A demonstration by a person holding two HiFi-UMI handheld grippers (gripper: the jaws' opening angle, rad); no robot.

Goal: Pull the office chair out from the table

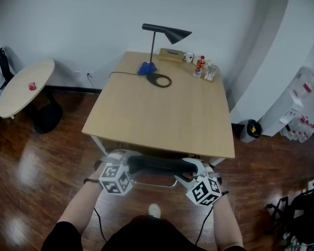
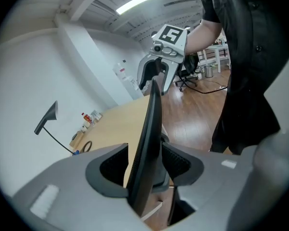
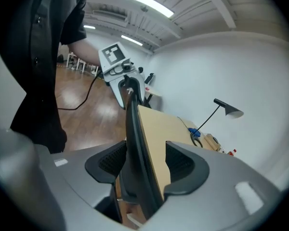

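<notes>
A person stands at the near edge of a pale wooden desk (image 1: 162,114) with the office chair (image 1: 157,164) pushed in under it, only the black top rim of its backrest showing between the desk edge and the person's body. Two tongs straddle that rim, one at each end: the left tongs (image 2: 144,165) and the right tongs (image 3: 144,165) are both released, jaws spread, the thin backrest edge running between the pads with a gap showing beside it in each gripper view. Each of the tongs carries one cube (image 1: 115,178) of square black-and-white markers, and one dark cable trails from each toward the floor. No brand or writing can be read anywhere; the labels on the small items are too small to make out. At the far end of the desk stand one black lamp (image 1: 165,33) with a ring-shaped base, one blue object (image 1: 146,68) beside that base, one flat wooden box (image 1: 170,54), one white mug (image 1: 188,57), one red bottle (image 1: 200,63) and a small cluster of packets (image 1: 210,72). To the left, well apart, a second, round desk (image 1: 23,85) holds one small red item (image 1: 32,86). To the right of the main desk's near corner stands one black bin (image 1: 249,130) bearing a yellow mark, with a white appliance (image 1: 290,111) against the curved wall beyond it. The floor (image 1: 36,166) is dark polished wood.
</notes>
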